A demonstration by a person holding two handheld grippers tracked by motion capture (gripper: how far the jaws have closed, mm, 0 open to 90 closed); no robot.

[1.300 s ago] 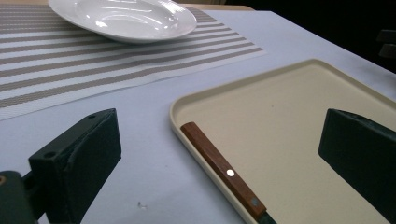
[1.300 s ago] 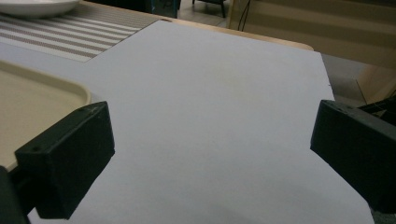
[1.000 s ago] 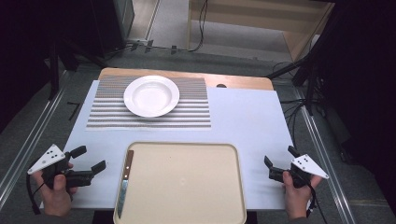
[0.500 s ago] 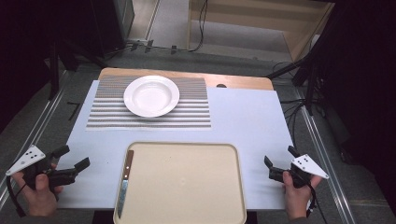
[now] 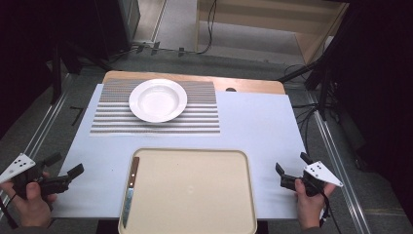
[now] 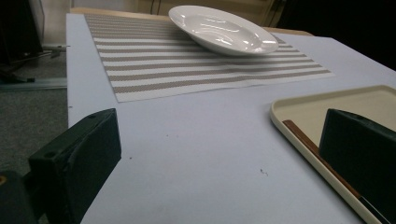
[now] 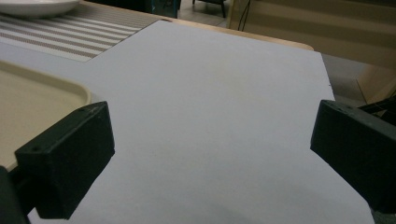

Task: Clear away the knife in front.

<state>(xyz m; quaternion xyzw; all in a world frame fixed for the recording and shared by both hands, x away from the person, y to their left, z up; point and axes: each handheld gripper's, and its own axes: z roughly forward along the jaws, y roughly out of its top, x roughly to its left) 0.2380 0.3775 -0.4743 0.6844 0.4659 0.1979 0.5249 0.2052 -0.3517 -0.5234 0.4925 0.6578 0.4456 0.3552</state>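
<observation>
A beige tray [image 5: 195, 190] lies at the table's near edge, with a wooden-handled knife [image 5: 130, 187] along its left side. A white plate [image 5: 158, 100] rests on a striped placemat [image 5: 199, 114] farther back. My left gripper [image 5: 64, 165] is open at the table's near left corner, left of the tray; between its jaws I see the tray rim [image 6: 299, 135], the knife handle [image 6: 303, 137] and the plate [image 6: 222, 30]. My right gripper [image 5: 291, 165] is open at the near right, over bare table beside the tray [image 7: 37, 102]. Neither holds anything.
The pale blue table top [image 5: 253, 126] has bare room between the tray and the placemat and on its right half. Metal rails [image 5: 336, 161] and grey floor flank the table. A wooden cabinet [image 5: 272, 24] stands beyond the far edge.
My left gripper has moved left and slightly toward the table's near corner over the last second. The right gripper, tray, knife and plate have stayed where they were.
</observation>
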